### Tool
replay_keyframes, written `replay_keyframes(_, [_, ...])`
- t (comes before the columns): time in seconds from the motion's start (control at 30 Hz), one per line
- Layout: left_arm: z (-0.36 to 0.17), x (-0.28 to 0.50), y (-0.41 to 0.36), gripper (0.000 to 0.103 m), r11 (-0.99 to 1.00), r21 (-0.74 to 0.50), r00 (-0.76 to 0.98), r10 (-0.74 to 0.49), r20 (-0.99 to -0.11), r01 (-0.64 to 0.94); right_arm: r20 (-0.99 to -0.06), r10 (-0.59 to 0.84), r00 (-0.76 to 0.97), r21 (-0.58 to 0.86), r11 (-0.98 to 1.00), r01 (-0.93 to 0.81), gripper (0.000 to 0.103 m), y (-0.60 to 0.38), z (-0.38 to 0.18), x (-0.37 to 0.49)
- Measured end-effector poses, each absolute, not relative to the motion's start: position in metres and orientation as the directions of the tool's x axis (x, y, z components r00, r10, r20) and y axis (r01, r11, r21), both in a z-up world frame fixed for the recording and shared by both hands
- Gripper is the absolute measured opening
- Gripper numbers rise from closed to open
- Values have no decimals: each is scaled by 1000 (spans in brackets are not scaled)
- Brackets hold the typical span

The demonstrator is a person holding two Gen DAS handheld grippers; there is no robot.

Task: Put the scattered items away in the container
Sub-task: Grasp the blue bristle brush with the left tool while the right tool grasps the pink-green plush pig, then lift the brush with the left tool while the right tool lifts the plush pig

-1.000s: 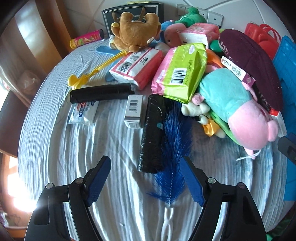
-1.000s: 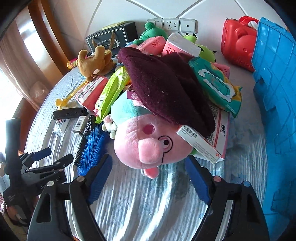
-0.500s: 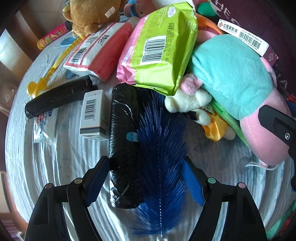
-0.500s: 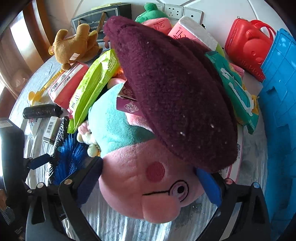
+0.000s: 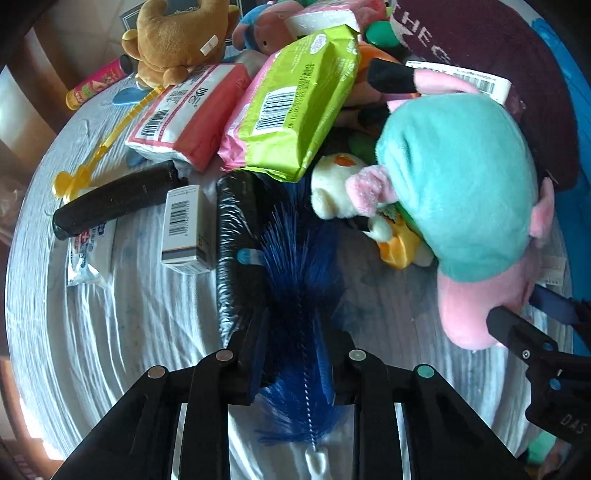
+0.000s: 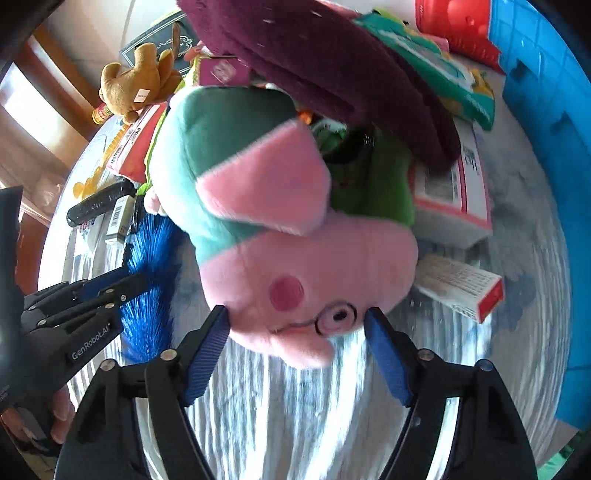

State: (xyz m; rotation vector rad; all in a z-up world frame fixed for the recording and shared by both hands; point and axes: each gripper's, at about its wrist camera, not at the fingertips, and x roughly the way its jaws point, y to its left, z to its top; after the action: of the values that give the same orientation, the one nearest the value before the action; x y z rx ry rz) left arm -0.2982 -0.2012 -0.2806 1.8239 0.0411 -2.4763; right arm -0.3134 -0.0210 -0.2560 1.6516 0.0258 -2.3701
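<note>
My left gripper (image 5: 295, 373) is shut on the blue bristle brush (image 5: 295, 266), which lies on the striped cloth beside a black roll (image 5: 236, 258). The left finger also presses against that roll's near end. In the right wrist view my right gripper (image 6: 295, 343) is shut on the pink head of the pig plush (image 6: 295, 266), one pad on each side. The plush is tipped up, with its teal body under the maroon hat (image 6: 332, 66). The blue crate (image 6: 546, 110) stands at the right. The left gripper (image 6: 110, 291) and brush (image 6: 147, 295) show at left.
A heap fills the table's far side: a green wipes pack (image 5: 295, 99), a pink tissue pack (image 5: 188, 114), a brown plush (image 5: 173, 37), a small white box (image 5: 184, 229), a second black roll (image 5: 114, 199) and a yellow stick (image 5: 110, 140). A red case (image 6: 454, 26) stands behind.
The left gripper moved forward and closed on the blue brush. The right gripper pushed in and closed on the pig plush's head, and the plush tipped up.
</note>
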Motion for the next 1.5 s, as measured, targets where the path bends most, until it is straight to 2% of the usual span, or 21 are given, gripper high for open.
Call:
replay_keyframes(0.03, [-282, -296, -198, 26, -997, 30, -292, -48, -955, 67, -926, -203, -319, 140, -968, 209, 71, -16, -257, -310])
replay_keyframes(0.07, [-284, -295, -195, 32, -997, 38, -289, -55, -956, 64, -926, -211, -314, 152, -967, 202, 71, -12, -257, -306])
replay_keyframes(0.1, [-285, -296, -192, 44, -997, 37, -286, -53, -957, 62, -926, -219, -308, 163, -967, 196, 71, -7, -258, -302])
replay_keyframes(0.2, [-284, -301, -190, 64, -996, 26, -291, -48, -956, 81, -919, -225, -324, 167, -966, 196, 71, 1, -251, -296])
replay_keyframes(0.47, [-301, -312, -190, 67, -995, -2, -257, -24, -966, 101, -905, -204, -373, 105, -958, 268, 71, -22, -234, -319])
replay_keyframes(0.63, [-314, -321, -198, 69, -993, -3, -248, -27, -968, 121, -903, -192, -383, 76, -952, 297, 84, -47, -244, -331])
replay_keyframes(0.67, [-315, -323, -199, 68, -992, -6, -252, -26, -968, 125, -903, -190, -386, 71, -950, 304, 85, -52, -246, -333])
replay_keyframes(0.73, [-314, -327, -201, 60, -992, -10, -264, -24, -964, 126, -903, -191, -385, 63, -945, 321, 85, -61, -249, -341])
replay_keyframes(0.8, [-312, -330, -203, 39, -992, -12, -272, -23, -962, 126, -906, -219, -362, 98, -941, 325, 85, -65, -257, -350])
replay_keyframes(0.9, [-310, -333, -204, 25, -993, -16, -276, -17, -961, 119, -909, -236, -344, 122, -939, 320, 85, -67, -264, -353])
replay_keyframes(0.97, [-310, -334, -204, 21, -993, -11, -282, -22, -959, 114, -909, -242, -340, 132, -939, 316, 85, -67, -267, -353])
replay_keyframes(1.2, [-296, -321, -200, 17, -995, -14, -311, -19, -950, 103, -901, -276, -335, 179, -939, 293, 69, -57, -256, -336])
replay_keyframes(1.5, [-248, -283, -198, 16, -996, -27, -395, -11, -918, 90, -874, -303, -380, 201, -937, 285, 67, -38, -220, -292])
